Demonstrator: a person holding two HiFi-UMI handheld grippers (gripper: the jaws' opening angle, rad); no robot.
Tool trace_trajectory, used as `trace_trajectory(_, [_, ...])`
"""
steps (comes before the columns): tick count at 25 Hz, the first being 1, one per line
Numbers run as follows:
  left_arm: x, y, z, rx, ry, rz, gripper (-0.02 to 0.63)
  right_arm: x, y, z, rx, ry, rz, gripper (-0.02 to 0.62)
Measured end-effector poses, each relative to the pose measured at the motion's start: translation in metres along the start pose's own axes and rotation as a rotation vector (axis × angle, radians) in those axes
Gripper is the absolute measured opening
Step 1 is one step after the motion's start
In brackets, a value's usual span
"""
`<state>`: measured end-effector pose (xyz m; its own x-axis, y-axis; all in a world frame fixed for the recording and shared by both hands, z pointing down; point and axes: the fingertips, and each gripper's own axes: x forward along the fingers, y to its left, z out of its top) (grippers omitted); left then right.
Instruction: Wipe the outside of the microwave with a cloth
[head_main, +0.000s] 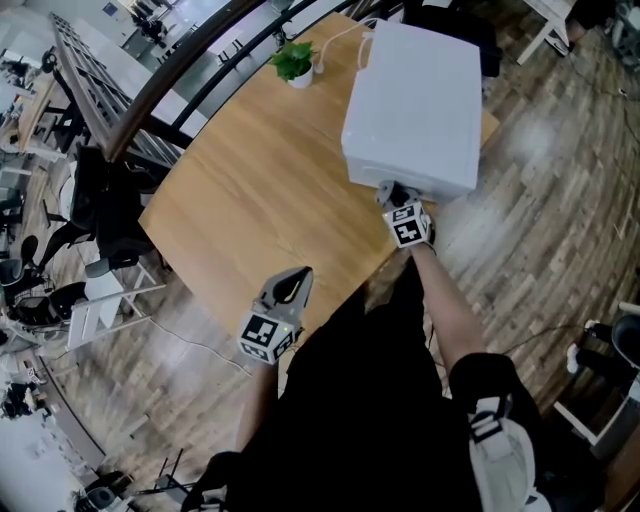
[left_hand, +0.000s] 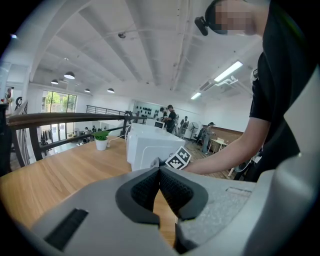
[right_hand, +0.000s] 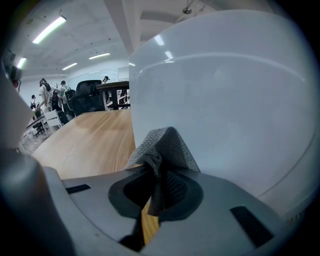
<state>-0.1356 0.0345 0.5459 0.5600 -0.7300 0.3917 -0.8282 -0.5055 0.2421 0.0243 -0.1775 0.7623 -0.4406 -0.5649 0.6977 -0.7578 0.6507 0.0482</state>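
Wood-plank flooring surrounds a pale wooden table (head_main: 240, 200) in the head view, with a dark railing curving past its far side. The white microwave (head_main: 415, 100) stands on the table's right end, and a small potted plant (head_main: 295, 62) sits at the far edge, well apart from it. The right gripper (head_main: 392, 194) is up against the microwave's near face. The left gripper (head_main: 296, 280) hovers over the table's near edge, well clear of the microwave.

From the left gripper view, the left gripper's jaws are pressed together with nothing between them. Beyond them lies bare tabletop, then the microwave (left_hand: 150, 147), with the right gripper's marker cube (left_hand: 178, 160) against its near corner and the person's forearm reaching in from the right. The plant (left_hand: 101, 140) stands further back to the left. Several people stand in the open office behind.

In the right gripper view, the jaws pinch a grey woven cloth (right_hand: 167, 145), which bunches up above them and touches the microwave's smooth white wall (right_hand: 225, 100). That wall fills most of the picture. To the left, the tabletop (right_hand: 90, 135) runs back towards desks and office chairs.
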Motion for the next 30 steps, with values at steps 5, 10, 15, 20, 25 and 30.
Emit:
trace_trajectory(5, [0.005,-0.005,0.0,0.003,0.001,-0.015,0.0,-0.009,-0.013,-0.012,0.011,0.014,-0.022,0.017])
trace_trajectory(10, [0.012,-0.011,0.005,0.008,-0.004,-0.036,0.0,-0.02,-0.026,-0.02,0.016,0.027,-0.035,0.017])
trace_trajectory(15, [0.02,-0.017,0.006,0.015,-0.005,-0.058,0.0,-0.031,-0.043,-0.034,0.013,0.043,-0.066,0.017])
trace_trajectory(20, [0.027,-0.02,0.008,0.03,-0.006,-0.078,0.0,-0.04,-0.053,-0.044,0.041,0.055,-0.078,0.017])
trace_trajectory(25, [0.031,-0.024,0.013,0.035,-0.003,-0.093,0.0,-0.05,-0.066,-0.053,0.055,0.068,-0.1,0.017])
trace_trajectory(30, [0.035,-0.028,0.014,0.038,-0.002,-0.1,0.0,-0.06,-0.082,-0.063,0.08,0.076,-0.128,0.018])
